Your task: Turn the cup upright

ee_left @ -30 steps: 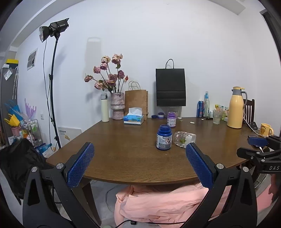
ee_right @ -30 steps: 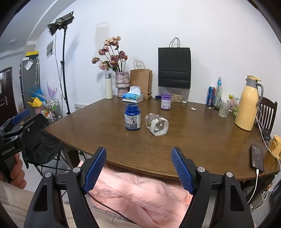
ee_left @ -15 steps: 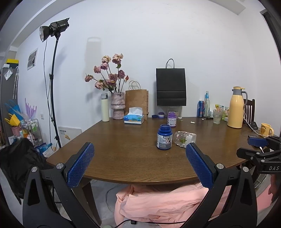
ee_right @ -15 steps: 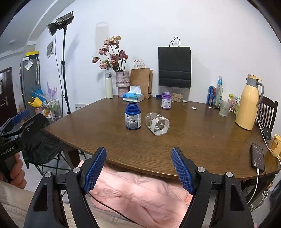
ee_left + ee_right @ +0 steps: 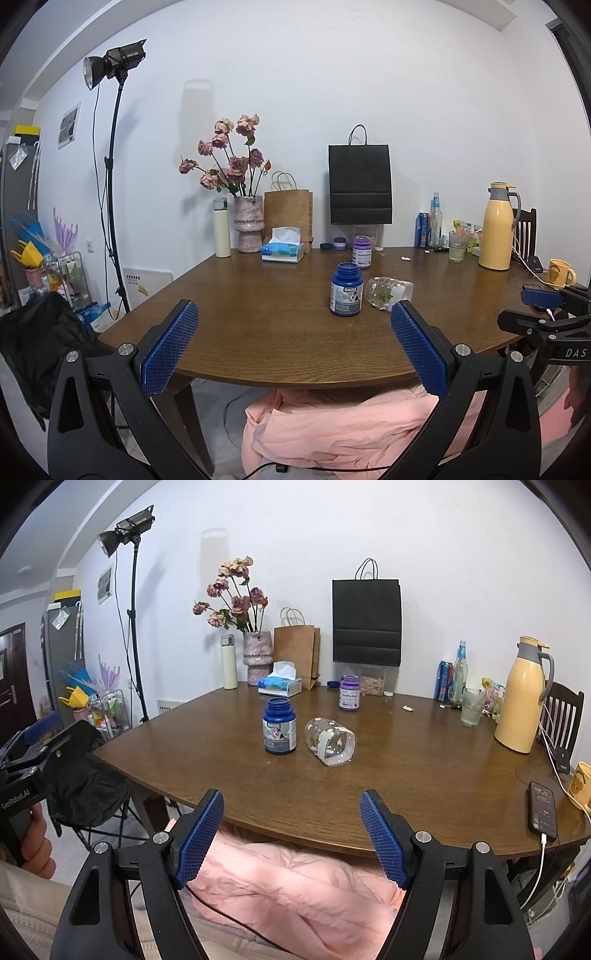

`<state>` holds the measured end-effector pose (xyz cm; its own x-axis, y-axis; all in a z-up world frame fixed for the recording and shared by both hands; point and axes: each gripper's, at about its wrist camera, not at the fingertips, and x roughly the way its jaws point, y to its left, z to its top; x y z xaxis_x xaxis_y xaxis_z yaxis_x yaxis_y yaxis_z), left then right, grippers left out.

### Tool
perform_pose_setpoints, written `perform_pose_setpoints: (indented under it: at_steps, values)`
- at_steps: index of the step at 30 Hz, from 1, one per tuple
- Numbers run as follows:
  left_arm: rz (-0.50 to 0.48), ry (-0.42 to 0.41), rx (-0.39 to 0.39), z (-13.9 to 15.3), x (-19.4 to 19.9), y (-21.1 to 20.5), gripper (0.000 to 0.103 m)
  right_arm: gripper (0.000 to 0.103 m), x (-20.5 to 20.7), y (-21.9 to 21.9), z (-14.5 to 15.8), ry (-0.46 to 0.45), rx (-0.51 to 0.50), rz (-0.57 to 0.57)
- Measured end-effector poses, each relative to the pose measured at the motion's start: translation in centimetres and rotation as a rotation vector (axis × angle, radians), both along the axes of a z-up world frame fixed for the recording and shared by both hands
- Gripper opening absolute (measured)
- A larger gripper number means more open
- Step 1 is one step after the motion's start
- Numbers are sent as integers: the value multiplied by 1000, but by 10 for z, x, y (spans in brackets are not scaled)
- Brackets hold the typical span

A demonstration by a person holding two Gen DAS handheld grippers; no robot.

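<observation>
A clear patterned cup (image 5: pixel 330 740) lies on its side on the brown table (image 5: pixel 406 775), its open mouth towards me; it also shows in the left wrist view (image 5: pixel 388 294). A blue bottle (image 5: pixel 279 731) stands just left of it, also in the left wrist view (image 5: pixel 345 289). My left gripper (image 5: pixel 293 349) is open and empty, held before the table's near edge. My right gripper (image 5: pixel 291 832) is open and empty, also short of the near edge, well back from the cup.
A purple jar (image 5: pixel 349 693), tissue box (image 5: pixel 279 685), flower vase (image 5: pixel 257 657), paper bags (image 5: pixel 365 620), yellow thermos (image 5: pixel 521 698), glass (image 5: pixel 471 710) and phone on a cable (image 5: pixel 542 809) stand around the table. A pink garment (image 5: pixel 295 886) lies below the near edge.
</observation>
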<state>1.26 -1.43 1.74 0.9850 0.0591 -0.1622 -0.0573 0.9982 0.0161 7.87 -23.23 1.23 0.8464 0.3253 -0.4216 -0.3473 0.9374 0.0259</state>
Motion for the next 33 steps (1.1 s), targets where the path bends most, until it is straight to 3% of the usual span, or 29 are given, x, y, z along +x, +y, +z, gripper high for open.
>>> perform_pose_setpoints:
  at_steps: [33]
  values:
    - [3,-8,4,5,-4,5,103,81,-2,5,-3,13,-5,4]
